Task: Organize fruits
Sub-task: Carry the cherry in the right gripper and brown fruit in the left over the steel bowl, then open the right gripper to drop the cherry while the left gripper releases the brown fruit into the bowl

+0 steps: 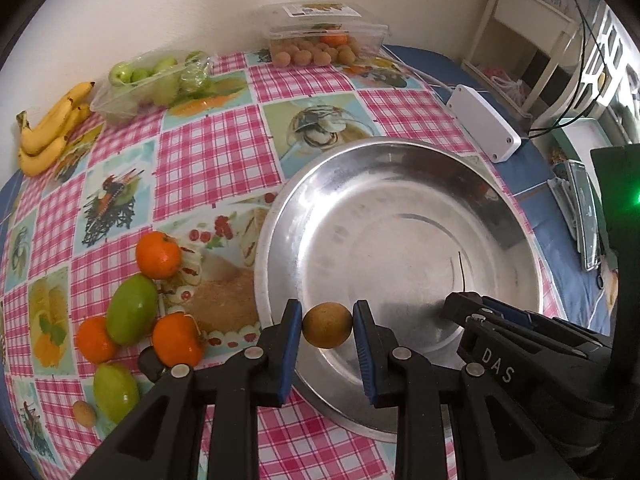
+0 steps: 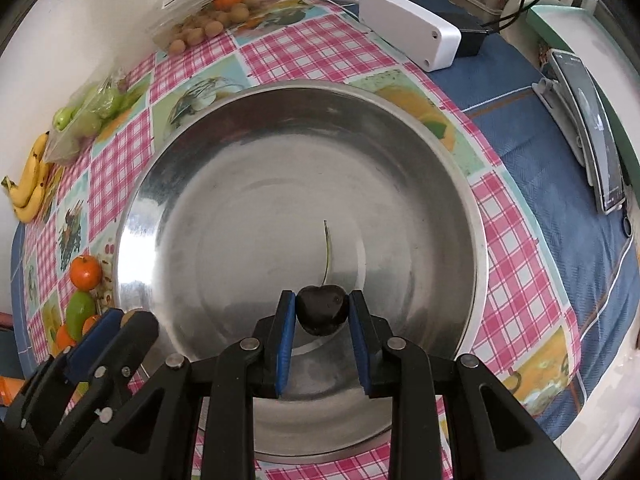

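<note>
Steel bowl (image 2: 400, 128) waits empty beneath both loads: left gripper (image 1: 327, 326) pinches a longan (image 1: 327, 325), right gripper (image 2: 322, 311) a dark cherry (image 2: 322, 309), so each likely needs lowering, then releasing.

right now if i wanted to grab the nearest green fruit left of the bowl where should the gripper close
Grip the green fruit across its narrow middle, coming down from above. It is egg-shaped and lies on its side on the tablecloth, so the short axis suits the jaws best. An orange sits close on the bowl side, and a small brown fruit lies beside it, so a side approach looks crowded.
</note>
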Demonstrator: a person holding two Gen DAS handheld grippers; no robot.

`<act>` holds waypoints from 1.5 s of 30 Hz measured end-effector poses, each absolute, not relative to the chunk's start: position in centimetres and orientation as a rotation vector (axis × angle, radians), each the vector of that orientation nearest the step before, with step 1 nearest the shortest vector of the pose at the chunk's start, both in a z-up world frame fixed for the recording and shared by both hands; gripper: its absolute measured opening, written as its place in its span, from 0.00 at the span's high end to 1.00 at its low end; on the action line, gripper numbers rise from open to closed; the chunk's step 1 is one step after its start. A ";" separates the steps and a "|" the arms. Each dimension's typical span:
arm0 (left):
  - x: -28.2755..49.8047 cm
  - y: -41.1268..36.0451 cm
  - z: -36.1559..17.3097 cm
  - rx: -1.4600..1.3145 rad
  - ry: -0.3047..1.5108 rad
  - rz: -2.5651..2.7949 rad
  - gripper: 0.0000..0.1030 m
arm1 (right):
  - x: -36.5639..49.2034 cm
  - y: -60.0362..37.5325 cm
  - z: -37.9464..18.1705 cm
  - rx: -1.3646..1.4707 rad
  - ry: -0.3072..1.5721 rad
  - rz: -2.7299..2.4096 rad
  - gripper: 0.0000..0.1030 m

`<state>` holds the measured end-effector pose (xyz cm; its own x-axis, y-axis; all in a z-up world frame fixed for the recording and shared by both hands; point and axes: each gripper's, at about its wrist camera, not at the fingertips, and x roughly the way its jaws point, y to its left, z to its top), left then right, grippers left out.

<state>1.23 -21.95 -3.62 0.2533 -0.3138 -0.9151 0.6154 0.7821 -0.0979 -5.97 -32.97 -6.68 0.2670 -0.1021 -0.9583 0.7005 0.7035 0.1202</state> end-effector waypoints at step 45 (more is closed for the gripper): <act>5.9 -15.6 -2.3 0.195 1.102 -0.370 0.04 | -5.6 -33.0 -5.5 0.607 1.116 -0.585 0.33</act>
